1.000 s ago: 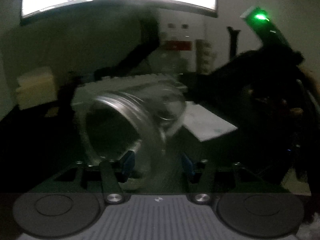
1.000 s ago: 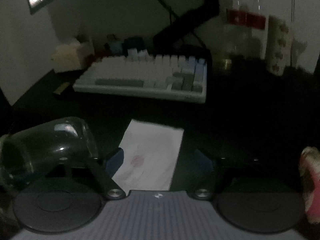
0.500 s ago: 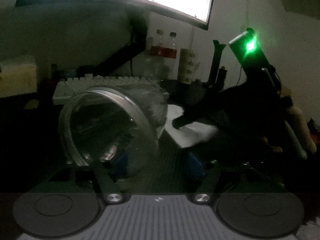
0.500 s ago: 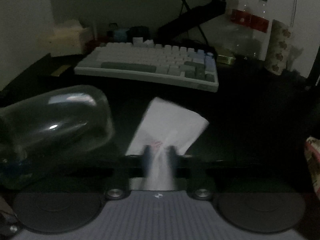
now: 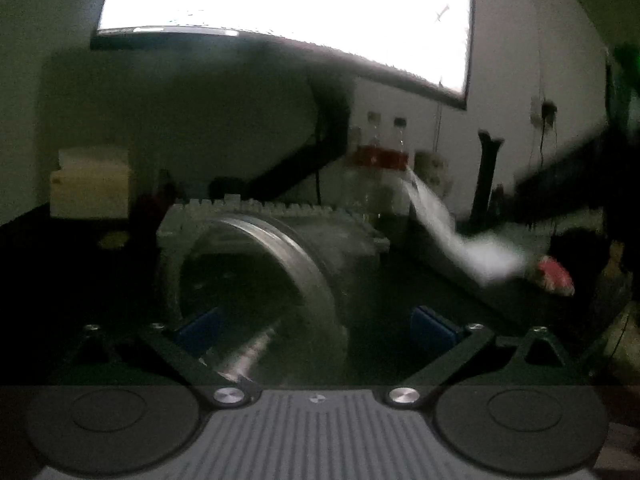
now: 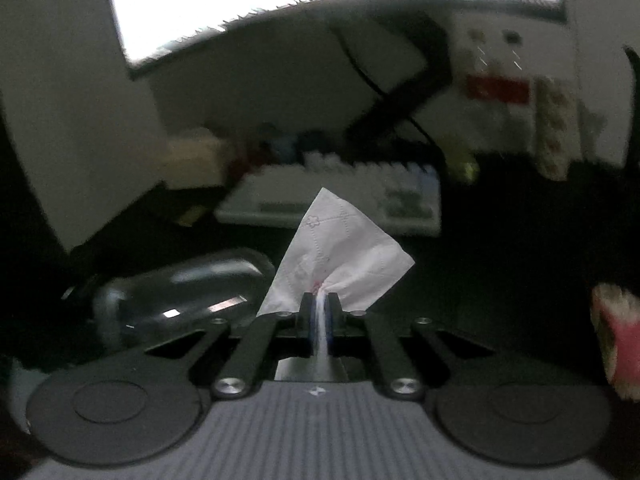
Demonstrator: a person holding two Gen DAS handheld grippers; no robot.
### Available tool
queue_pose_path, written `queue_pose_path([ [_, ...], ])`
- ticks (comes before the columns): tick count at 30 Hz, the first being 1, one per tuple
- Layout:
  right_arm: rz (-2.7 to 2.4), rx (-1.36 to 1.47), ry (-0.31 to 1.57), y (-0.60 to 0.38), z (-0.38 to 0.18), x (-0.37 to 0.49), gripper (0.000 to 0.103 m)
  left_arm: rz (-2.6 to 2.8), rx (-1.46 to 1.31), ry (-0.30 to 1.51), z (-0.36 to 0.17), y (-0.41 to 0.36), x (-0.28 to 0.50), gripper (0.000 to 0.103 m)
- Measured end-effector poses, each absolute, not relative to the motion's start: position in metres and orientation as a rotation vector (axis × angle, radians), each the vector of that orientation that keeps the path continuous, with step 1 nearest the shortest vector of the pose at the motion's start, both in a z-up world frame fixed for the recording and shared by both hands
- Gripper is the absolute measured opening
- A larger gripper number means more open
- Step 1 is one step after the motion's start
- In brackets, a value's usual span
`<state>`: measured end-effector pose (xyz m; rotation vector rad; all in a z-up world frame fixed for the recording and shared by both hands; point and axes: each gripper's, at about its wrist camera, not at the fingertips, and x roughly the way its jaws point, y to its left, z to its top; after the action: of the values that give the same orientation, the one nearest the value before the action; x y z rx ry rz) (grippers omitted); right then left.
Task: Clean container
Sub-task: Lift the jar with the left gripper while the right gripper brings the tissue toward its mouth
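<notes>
A clear glass jar [image 5: 272,276] lies on its side between the blue pads of my left gripper [image 5: 316,324], its open mouth toward the camera. The jaws stand wide around it and seem to grip it. The jar also shows in the right wrist view [image 6: 180,292] at lower left. My right gripper [image 6: 320,304] is shut on a white paper tissue [image 6: 340,256] with a pink print and holds it above the dark desk. The tissue shows blurred in the left wrist view [image 5: 452,232], to the right of the jar.
A white keyboard [image 6: 340,196] lies behind on the black desk. A lit monitor [image 5: 288,4] hangs above. Two bottles with red labels [image 5: 380,156] and a patterned cup [image 6: 554,124] stand at the back right. A cream box [image 5: 92,188] sits at the back left.
My right gripper shut on the tissue and lifted it off the desk. My left gripper kept the jar and tilted, with the mouth still toward the camera.
</notes>
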<state>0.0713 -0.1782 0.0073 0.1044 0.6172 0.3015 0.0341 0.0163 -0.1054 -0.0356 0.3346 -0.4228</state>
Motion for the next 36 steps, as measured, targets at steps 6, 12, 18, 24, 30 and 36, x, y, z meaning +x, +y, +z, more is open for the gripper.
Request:
queue_pose_path([
  [6,0.394,0.088,0.595,-0.185,0.023,0.075,0.007,-0.442,0.001,0.317,-0.1,0.001,0.03,0.028],
  [12,0.511,0.158,0.531,-0.211,0.021,0.069,0.007,-0.574,0.007,0.392,-0.1,-0.009,0.05,0.008],
  [18,0.661,0.096,0.538,-0.221,0.001,0.078,0.007,-0.879,0.02,0.384,-0.105,-0.003,0.054,0.008],
  [24,0.864,0.096,0.521,-0.215,-0.004,0.078,0.007,-0.867,0.048,0.394,-0.113,-0.004,0.042,0.013],
  [30,0.896,-0.013,0.505,-0.176,-0.016,0.074,0.013,-0.652,0.088,0.323,-0.122,-0.018,0.007,0.036],
  [36,0.865,-0.068,0.466,-0.174,-0.021,0.065,0.026,-0.639,0.101,0.275,-0.117,-0.021,-0.01,0.062],
])
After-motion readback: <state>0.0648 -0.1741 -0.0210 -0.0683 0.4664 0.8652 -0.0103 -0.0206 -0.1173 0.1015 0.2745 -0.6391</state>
